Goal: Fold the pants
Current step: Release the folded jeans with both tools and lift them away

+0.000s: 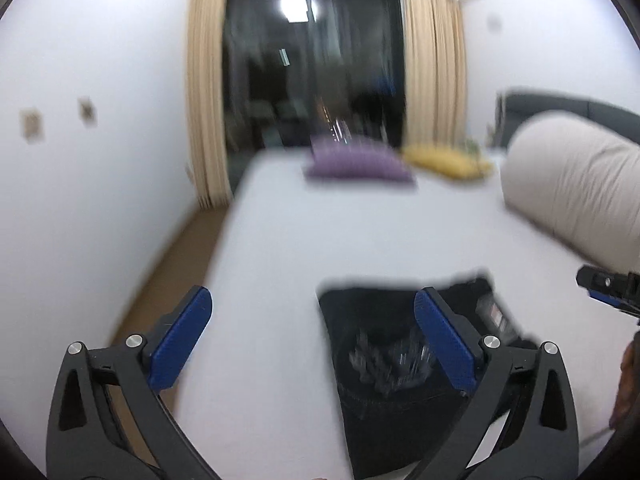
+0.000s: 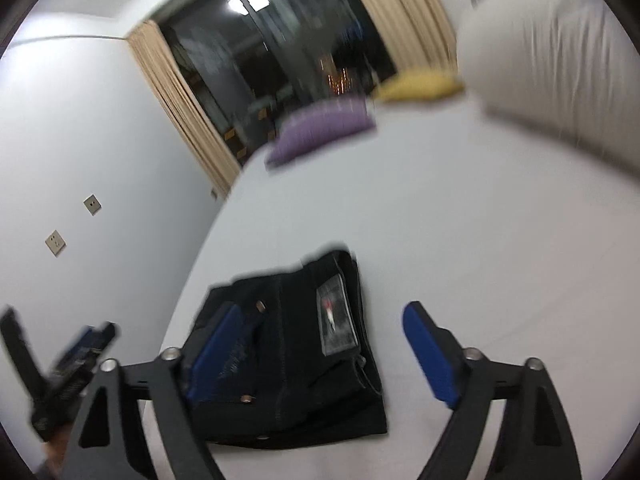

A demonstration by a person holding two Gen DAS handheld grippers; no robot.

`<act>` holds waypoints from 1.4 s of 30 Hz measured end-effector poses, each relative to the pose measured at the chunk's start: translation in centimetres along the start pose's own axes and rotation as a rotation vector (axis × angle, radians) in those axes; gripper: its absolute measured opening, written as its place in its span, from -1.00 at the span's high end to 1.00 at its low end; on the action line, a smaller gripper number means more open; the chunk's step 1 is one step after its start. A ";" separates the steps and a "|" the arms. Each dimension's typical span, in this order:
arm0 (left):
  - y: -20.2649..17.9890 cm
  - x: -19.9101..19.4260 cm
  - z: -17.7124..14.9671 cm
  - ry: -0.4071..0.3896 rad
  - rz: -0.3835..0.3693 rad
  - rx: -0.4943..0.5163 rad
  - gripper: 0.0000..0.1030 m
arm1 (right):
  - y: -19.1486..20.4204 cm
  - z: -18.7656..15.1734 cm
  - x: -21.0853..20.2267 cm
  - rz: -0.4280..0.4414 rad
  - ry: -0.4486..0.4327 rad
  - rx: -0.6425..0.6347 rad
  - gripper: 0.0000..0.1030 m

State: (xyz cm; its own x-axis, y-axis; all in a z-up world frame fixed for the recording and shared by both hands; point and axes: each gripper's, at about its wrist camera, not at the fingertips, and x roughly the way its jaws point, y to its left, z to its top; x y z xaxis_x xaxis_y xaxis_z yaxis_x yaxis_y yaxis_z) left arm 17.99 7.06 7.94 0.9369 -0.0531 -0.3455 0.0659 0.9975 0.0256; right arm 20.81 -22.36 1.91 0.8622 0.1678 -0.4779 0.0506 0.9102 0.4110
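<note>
Folded black pants (image 2: 288,344) lie on the white bed (image 2: 460,240); left tool (image 1: 312,332) and right tool (image 2: 320,352) gape apart, empty.

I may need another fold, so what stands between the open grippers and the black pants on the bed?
Nothing visible. The pants lie folded on the bare white bed, below the left gripper and right gripper; both grippers are open and empty.

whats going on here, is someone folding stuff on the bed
Yes. A person with a handheld gripper in each hand is folding black pants on a white bed. The pants lie folded into a compact bundle. The left gripper and right gripper are both open above it, holding nothing.
</note>
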 end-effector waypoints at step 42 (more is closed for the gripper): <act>-4.2 -9.1 -7.8 0.460 0.033 -0.022 -1.00 | 5.2 -5.8 -9.4 -0.253 0.165 -0.181 -1.00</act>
State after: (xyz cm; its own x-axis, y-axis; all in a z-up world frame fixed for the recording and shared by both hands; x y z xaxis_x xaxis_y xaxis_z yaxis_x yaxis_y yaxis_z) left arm 6.53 3.75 3.69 0.6885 0.0002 -0.7252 0.0263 0.9993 0.0252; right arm 10.01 -17.00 4.06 0.7399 -0.0264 -0.6722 0.1493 0.9808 0.1258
